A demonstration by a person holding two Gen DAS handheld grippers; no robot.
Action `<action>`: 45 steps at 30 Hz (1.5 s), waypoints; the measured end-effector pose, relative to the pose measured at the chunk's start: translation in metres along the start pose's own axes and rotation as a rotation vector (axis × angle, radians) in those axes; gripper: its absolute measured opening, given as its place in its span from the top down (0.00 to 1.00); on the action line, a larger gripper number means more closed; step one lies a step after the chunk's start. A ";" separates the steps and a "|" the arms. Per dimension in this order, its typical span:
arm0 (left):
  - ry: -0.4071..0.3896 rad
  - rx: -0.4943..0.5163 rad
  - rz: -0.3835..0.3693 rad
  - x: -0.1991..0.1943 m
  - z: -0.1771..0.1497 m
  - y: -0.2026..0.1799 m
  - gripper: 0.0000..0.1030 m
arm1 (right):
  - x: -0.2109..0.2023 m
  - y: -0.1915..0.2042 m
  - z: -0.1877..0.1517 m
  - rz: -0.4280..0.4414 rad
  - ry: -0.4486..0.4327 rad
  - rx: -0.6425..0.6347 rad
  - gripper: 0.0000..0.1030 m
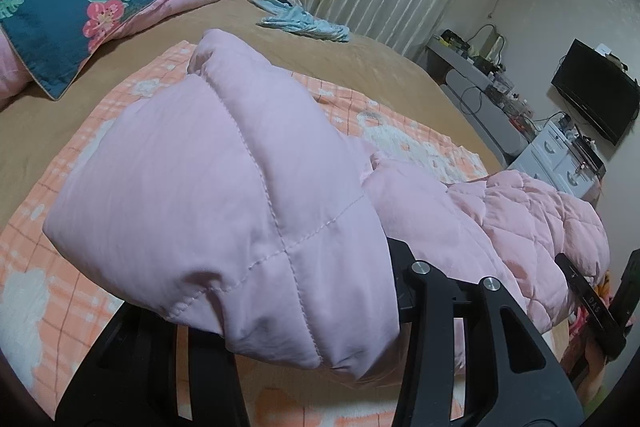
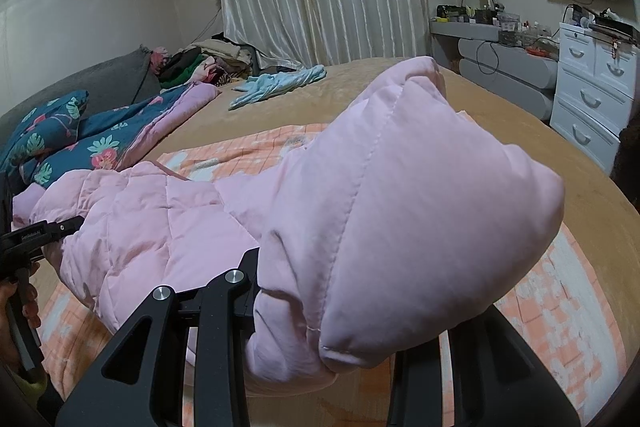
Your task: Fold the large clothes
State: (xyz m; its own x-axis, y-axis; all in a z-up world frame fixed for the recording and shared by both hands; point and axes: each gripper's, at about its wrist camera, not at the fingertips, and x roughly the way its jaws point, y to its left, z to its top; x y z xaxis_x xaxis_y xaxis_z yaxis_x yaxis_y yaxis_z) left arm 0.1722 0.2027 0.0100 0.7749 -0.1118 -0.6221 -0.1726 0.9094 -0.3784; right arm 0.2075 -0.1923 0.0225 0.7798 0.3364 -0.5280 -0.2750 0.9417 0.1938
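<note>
While both grippers, left (image 1: 320, 315) and right (image 2: 320, 315), clenched the puffy pink jacket (image 1: 208, 187), its slick padding could slip free.

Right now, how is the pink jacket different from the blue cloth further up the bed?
The pink jacket is puffy, quilted and gripped by both grippers, left and right; the blue cloth is thin, crumpled and untouched. The jacket is over the orange checked blanket; the cloth lies on the tan bedcover.

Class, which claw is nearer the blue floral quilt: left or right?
Left. The left claw grips the pink jacket at the end beside the quilt; the right claw grips the opposite end, toward the white drawers.
</note>
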 end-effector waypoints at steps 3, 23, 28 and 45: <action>0.002 0.005 0.001 -0.003 -0.002 0.002 0.65 | -0.008 0.000 -0.007 0.000 0.001 0.004 0.69; 0.005 0.025 -0.010 -0.026 -0.028 0.020 0.65 | -0.032 0.005 -0.036 -0.011 0.017 0.013 0.69; 0.023 0.009 -0.001 -0.024 -0.051 0.032 0.61 | -0.032 -0.004 -0.058 -0.019 0.050 0.048 0.65; 0.066 -0.015 0.035 -0.034 -0.104 0.062 0.16 | -0.031 -0.059 -0.117 -0.017 0.265 0.322 0.12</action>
State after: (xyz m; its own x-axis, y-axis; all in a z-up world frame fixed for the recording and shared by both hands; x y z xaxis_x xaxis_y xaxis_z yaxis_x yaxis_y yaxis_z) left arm 0.0721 0.2211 -0.0640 0.7265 -0.1067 -0.6788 -0.2086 0.9070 -0.3659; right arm 0.1334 -0.2573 -0.0692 0.5998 0.3503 -0.7194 -0.0404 0.9112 0.4100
